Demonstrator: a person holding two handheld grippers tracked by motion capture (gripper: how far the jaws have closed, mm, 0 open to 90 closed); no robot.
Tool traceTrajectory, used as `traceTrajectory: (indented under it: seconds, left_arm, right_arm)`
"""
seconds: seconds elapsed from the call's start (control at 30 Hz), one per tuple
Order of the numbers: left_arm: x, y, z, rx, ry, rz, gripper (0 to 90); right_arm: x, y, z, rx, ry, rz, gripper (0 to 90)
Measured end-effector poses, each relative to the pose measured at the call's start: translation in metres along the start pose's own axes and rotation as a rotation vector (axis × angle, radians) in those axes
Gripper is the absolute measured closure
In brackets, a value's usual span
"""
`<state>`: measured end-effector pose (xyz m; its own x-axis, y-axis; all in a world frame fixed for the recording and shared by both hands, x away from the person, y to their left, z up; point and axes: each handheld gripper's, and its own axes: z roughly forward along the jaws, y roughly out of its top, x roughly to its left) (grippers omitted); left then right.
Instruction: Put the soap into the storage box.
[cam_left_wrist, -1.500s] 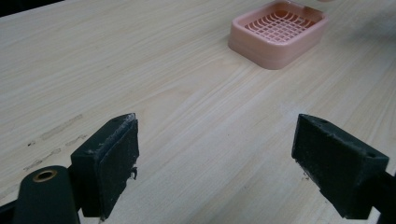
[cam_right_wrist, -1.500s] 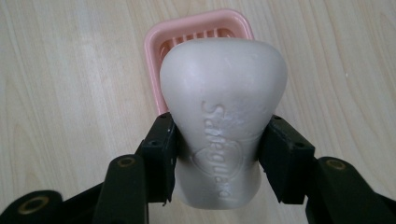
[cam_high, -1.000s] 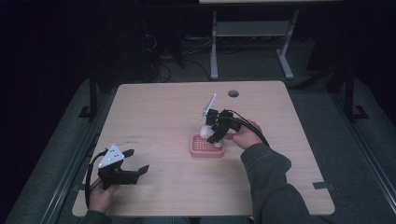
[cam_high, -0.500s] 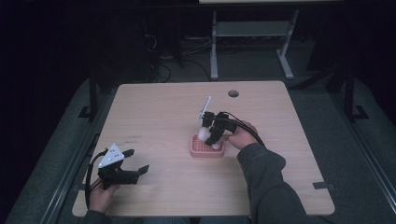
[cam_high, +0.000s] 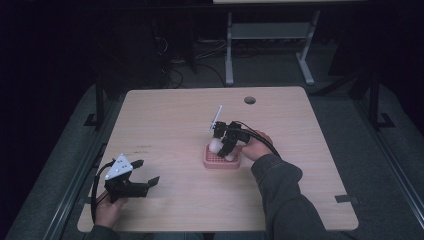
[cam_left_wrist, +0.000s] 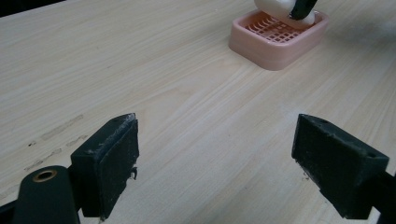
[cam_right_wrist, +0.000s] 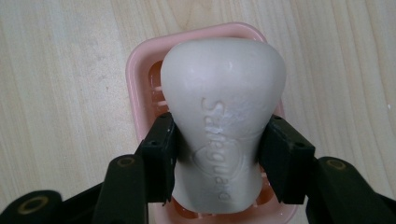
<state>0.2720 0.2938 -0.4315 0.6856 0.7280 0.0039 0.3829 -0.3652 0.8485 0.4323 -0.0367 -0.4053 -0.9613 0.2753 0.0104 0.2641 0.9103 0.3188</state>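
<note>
Right claw (cam_right_wrist: 215, 154) — tilted down, clamping soap (cam_right_wrist: 222, 116)

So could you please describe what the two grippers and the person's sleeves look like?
Both grippers are black. The left gripper has two broad, blocky jaws, a grey three-cornered plate on top and a black cable. The right gripper trails black cables too. Both sleeves look dark grey.

Colours noted
We record a white soap bar (cam_right_wrist: 223, 116), pink grid-patterned soap dish (cam_left_wrist: 279, 43), pale wood-grain worktop (cam_high: 175, 125), black jaws.
</note>
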Motion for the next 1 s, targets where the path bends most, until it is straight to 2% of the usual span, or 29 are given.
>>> traceTrajectory:
  seconds: [0.33, 0.47, 0.83, 0.9, 1.0]
  left_arm:
    - [0.000, 0.000, 0.000, 0.001, -0.001, -0.001, 14.5]
    - [0.000, 0.000, 0.000, -0.002, 0.000, -0.002, 14.5]
    - [0.000, 0.000, 0.000, 0.002, -0.001, -0.001, 14.5]
    - [0.000, 0.000, 0.000, 0.003, -0.001, -0.002, 14.5]
    - [0.000, 0.000, 0.000, 0.005, 0.000, -0.001, 14.5]
  right_arm:
    - [0.002, 0.003, 0.006, 0.005, -0.009, -0.010, 48.7]
    - [0.002, 0.006, 0.008, 0.026, -0.024, -0.031, 48.7]
    - [0.006, 0.009, 0.013, 0.078, -0.038, -0.039, 47.1]
    - [0.005, 0.008, 0.012, 0.072, -0.037, -0.040, 46.4]
    - [0.005, 0.008, 0.005, 0.027, -0.024, -0.024, 45.6]
